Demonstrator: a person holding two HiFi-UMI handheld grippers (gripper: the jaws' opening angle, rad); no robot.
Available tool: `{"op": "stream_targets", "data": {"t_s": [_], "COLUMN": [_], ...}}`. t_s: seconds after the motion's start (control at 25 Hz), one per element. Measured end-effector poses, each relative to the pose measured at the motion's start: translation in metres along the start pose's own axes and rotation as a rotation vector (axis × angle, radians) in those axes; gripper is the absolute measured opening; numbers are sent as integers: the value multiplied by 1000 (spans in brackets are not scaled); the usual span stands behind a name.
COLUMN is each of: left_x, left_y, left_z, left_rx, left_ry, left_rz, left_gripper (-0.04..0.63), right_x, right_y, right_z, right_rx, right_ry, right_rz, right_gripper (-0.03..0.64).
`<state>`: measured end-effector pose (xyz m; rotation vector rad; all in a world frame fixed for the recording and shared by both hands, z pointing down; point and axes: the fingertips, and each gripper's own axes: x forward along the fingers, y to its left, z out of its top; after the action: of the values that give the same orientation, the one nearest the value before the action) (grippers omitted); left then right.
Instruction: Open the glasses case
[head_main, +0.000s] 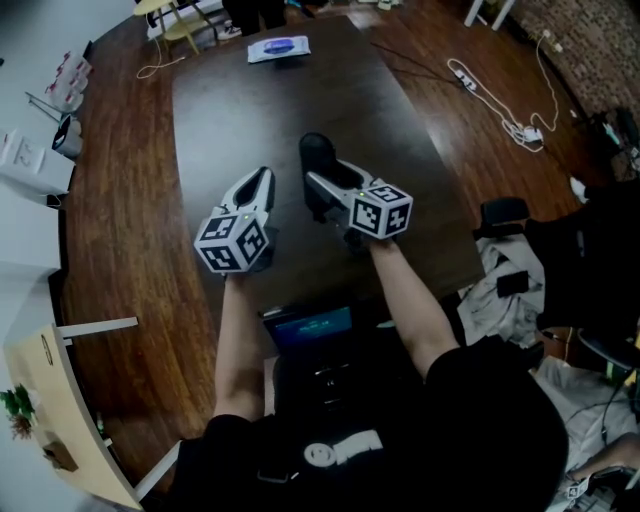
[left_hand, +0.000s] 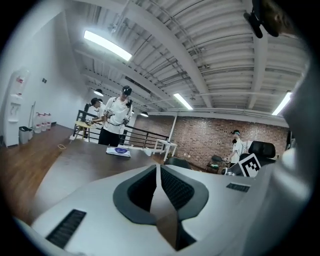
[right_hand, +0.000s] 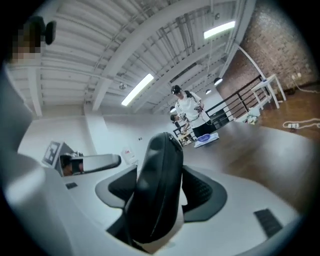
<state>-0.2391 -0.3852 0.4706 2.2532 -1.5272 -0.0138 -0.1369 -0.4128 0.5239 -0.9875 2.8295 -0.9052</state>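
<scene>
A black zipped glasses case is held up above the dark table, standing on its edge. My right gripper is shut on its lower part. In the right gripper view the case fills the gap between the jaws, both pads pressing its sides, the zipper running up its edge. My left gripper hovers just left of the case, apart from it. In the left gripper view its jaws are shut with nothing between them.
A white and blue packet lies at the table's far end. A dark device with a lit screen sits at the near edge. A power strip with cables lies on the floor at right. People stand by a railing far off.
</scene>
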Motion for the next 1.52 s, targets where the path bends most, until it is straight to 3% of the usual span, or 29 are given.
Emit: {"op": "stream_targets", "data": {"t_s": [0.12,0.32,0.4,0.6,0.84,1.12,1.24,1.44,1.52], "left_x": [-1,-4,-7,-22,-38,-45,-47,-49,-46], "left_y": [-15,-46,-60,-88,-105,-122,-128,-149,-150], "left_z": [-7,-23,-29,-32,-24,-17,-11,-4,1], "left_rx": [-12,-69,-73,-40,-43,-24,-21,-129,-102], "left_ry": [22,89,121,120,83,51,21,-6,-44], "left_rz": [-84,-288,-370,-513,-630,-694,-719,-832,-814], "left_gripper": [154,217,262,267,279,295,298,307,305], "right_x": [-11,-23,-27,-39,-49,-63,-66,-86,-87], "right_y": [9,30,47,89,104,126,123,128,125], "right_z": [11,32,42,48,41,57,55,67,73], "right_rx": [74,195,169,72,133,88,123,114,76], "right_ry": [-54,-123,-133,-141,-167,-188,-212,-301,-318], "right_rz": [49,156,224,381,519,605,630,691,658], "right_gripper": [301,299,301,298,296,296,296,288,287]}}
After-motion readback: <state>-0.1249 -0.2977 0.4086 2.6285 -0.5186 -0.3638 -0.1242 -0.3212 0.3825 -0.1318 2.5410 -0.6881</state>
